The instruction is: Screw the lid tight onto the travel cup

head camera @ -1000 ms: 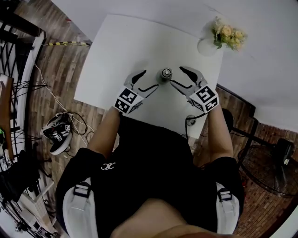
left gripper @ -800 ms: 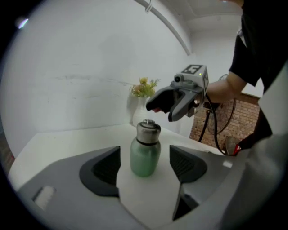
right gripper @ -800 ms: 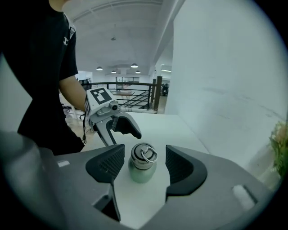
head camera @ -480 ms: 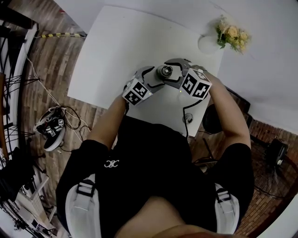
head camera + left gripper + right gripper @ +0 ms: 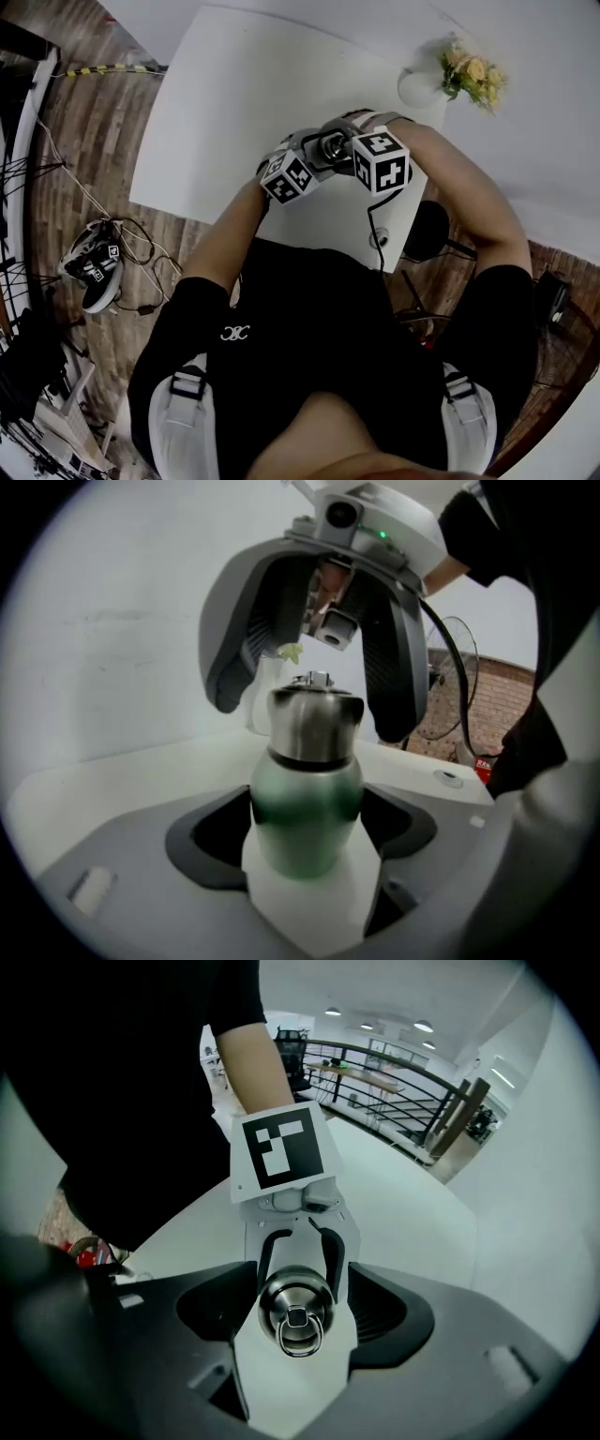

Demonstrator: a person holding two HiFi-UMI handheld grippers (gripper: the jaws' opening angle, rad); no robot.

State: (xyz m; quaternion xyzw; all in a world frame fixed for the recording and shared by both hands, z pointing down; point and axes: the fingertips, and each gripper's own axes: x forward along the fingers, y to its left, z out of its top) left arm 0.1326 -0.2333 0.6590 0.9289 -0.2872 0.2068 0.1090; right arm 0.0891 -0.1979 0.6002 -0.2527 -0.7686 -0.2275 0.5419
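Note:
A green travel cup [image 5: 305, 808] with a steel lid [image 5: 314, 719] stands upright on the white table [image 5: 234, 112], near its front right edge. My left gripper [image 5: 305, 829] is level with the cup's body, which sits between its jaws. Those jaws are opening, and I see no pad pressing on it. My right gripper [image 5: 307, 710] hangs over the cup from above. The lid [image 5: 295, 1307], ring handle up, lies between its opening jaws with a gap on each side. In the head view the cup [image 5: 333, 146] shows between both marker cubes.
A white vase of flowers [image 5: 466, 75] stands at the table's far right corner. A small round fitting [image 5: 379, 239] with a cable sits by the near right edge. Shoes [image 5: 94, 272] and cables lie on the wooden floor at left. A fan [image 5: 450, 696] stands beyond the table.
Both grippers came in from either side of the cup. The left one now surrounds the body. The right one swung up and over the lid.

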